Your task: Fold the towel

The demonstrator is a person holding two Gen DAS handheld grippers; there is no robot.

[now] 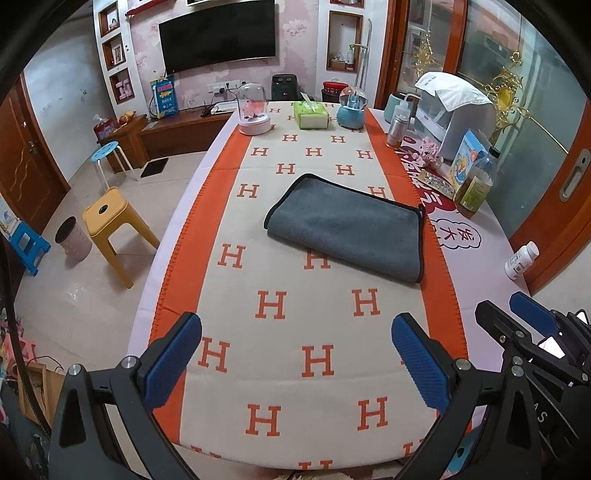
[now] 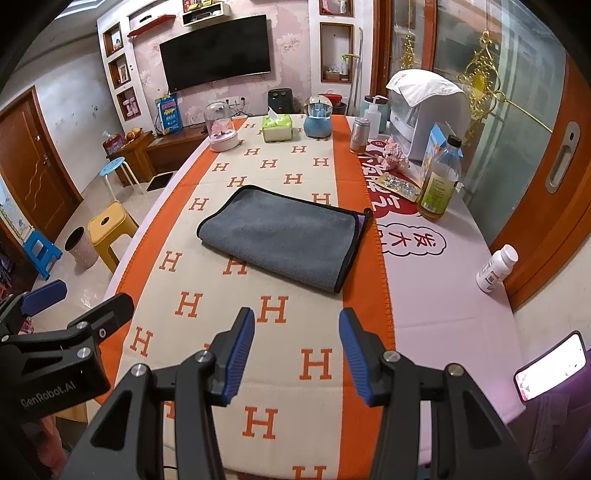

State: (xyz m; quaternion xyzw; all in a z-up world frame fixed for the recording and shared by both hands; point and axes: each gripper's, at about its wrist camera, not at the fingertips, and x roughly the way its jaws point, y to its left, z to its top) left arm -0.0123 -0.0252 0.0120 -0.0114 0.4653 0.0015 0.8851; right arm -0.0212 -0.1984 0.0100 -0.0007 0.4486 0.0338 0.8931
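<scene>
Living-room walls with a dark television (image 1: pixel 218 35) filled the top of both views, and below it the bench (image 1: pixel 476 258) ran down the middle of the frame under an orange-bordered runner (image 1: pixel 295 332) patterned with H letters. At the centre of the left wrist view lay the grey towel (image 1: pixel 343 229), folded over with black piping along its edges, flat on the runner; in the right wrist view the towel (image 2: pixel 284 236) sat centre-left. A tissue box (image 1: pixel 311 115) stood at the far end of the runner in the upper middle, an oil bottle (image 2: pixel 440 177) at the right, and a white pill bottle (image 2: pixel 496 268) lower right. A yellow stool (image 1: pixel 110 221) stood on the floor at the left.

The left tongs (image 1: pixel 295 354) hung at the bottom of their frame, spread wide and holding nothing. The right tongs (image 2: pixel 297 350) were parted more narrowly, also holding nothing, well short of the towel.
</scene>
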